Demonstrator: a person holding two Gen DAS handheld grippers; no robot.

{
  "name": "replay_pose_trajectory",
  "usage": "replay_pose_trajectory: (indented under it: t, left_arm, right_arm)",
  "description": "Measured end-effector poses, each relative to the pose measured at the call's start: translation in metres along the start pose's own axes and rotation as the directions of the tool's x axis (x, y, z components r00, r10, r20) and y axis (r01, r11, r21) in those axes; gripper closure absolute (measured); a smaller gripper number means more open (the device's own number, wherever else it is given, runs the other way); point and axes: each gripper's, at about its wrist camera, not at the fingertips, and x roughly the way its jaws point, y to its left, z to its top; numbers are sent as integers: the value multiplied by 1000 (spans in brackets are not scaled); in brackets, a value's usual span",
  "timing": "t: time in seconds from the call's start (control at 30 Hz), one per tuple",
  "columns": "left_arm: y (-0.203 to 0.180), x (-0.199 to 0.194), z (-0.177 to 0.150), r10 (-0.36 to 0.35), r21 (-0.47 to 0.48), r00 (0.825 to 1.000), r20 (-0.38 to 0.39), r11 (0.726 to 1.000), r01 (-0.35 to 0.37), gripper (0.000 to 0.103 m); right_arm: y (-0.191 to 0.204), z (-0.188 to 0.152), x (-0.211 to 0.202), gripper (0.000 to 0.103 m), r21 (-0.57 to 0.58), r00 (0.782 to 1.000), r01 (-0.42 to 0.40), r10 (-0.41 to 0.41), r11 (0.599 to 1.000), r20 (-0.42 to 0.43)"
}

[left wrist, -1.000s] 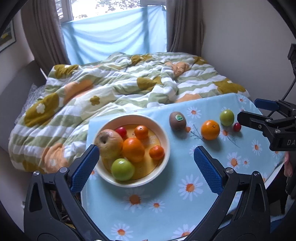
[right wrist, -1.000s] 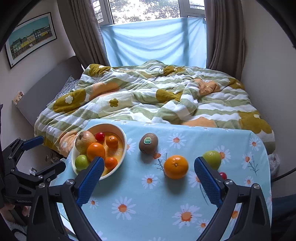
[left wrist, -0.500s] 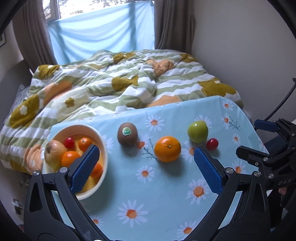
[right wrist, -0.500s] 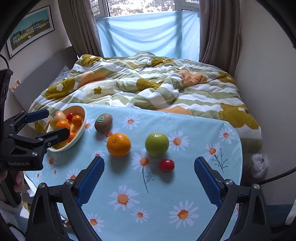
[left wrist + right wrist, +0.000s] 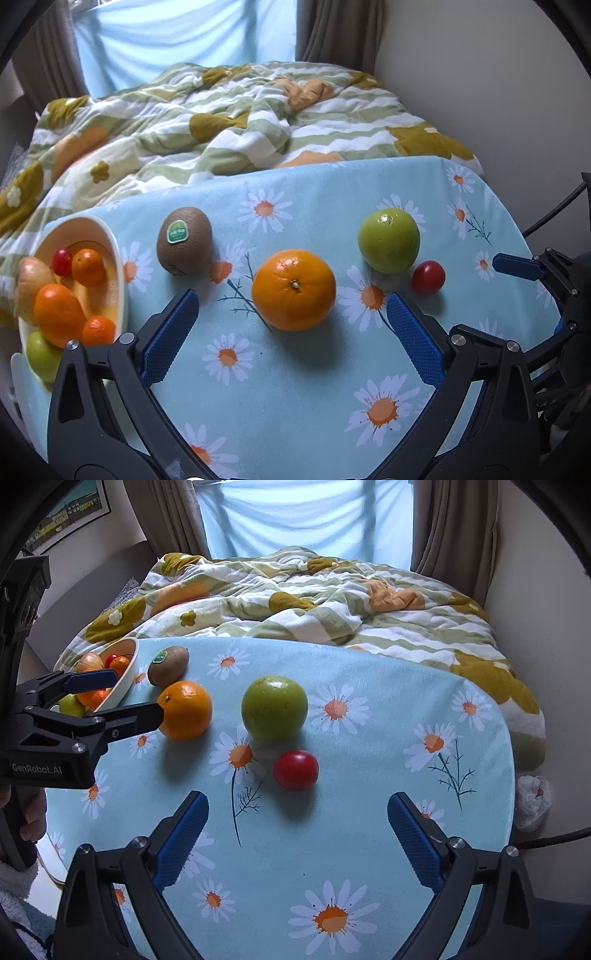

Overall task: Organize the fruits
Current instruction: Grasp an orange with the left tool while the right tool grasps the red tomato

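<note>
Loose on the daisy tablecloth (image 5: pixel 295 406) lie a kiwi (image 5: pixel 184 240), an orange (image 5: pixel 293 290), a green apple (image 5: pixel 388 240) and a cherry tomato (image 5: pixel 428 277). The cream bowl (image 5: pixel 118 266) at the left holds several fruits. My left gripper (image 5: pixel 291 297) is open, low over the cloth, with the orange just ahead between its fingers. In the right wrist view my right gripper (image 5: pixel 297 799) is open just short of the tomato (image 5: pixel 296 770), with the apple (image 5: pixel 274 708) behind it. The left gripper (image 5: pixel 137 693) reaches in beside the orange (image 5: pixel 186 710), near the kiwi (image 5: pixel 168 665) and bowl (image 5: pixel 127 675).
A bed with a striped floral quilt (image 5: pixel 314 598) lies right behind the table. A wall stands to the right. A plastic bag (image 5: pixel 532 801) sits on the floor past the table's right edge. The right gripper (image 5: pixel 535 291) shows at the right edge of the left wrist view.
Both grippers have swung right and dropped closer to the loose fruits. The bowl has slid to the left edge of both views. Both stay open.
</note>
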Motion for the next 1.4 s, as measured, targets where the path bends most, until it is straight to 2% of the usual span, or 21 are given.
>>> replay_pose_trajectory:
  t: [0.2,0.3,0.37,0.67,0.77,0.9,0.93,1.13,1.23,1.4]
  left_arm:
    - [1,30,-1,-8,-3,999,-41,1000,8,13]
    - [2,42,0,-3,-5,999,-54,1000,3,23]
    - [3,50,-2,-17,-12,997,-76,1000,16,35]
    - [2,52,-4,-14,-23,997,-81,1000,12,36]
    - [1,51,-4,-7,-20,997,-80,1000,5,36]
    - [-1,50,-6,16,-6,996,-85,1000,-16,36]
    - [-1,49,-7,16,-11,996,-86,1000,-17,36]
    - [8,46,-12,-15,-92,996,-84,996,7,36]
    - [5,44,-15,6,-77,997,-78,997,-12,36]
    - [3,34,-18,15,-68,998,-63,997,-20,37]
  right_arm:
    - [-4,0,19,6,12,1000,-9,9,1000,-19]
    - [-7,1,27,6,23,999,-20,20,1000,-28]
    - [-8,2,31,6,22,999,-24,25,999,-32]
    - [-8,7,40,8,8,999,-33,33,999,-39]
    - [-6,10,42,22,-14,999,-29,29,999,-33]
    - [-5,12,45,29,-17,999,-43,43,999,-27]
    - [-4,13,45,29,-24,999,-43,42,999,-24]
    - [0,15,47,49,-57,1000,-16,15,998,-12]
    - [0,14,45,70,-69,1000,-15,14,998,-9]
    - [0,18,39,72,-60,999,-42,41,997,-12]
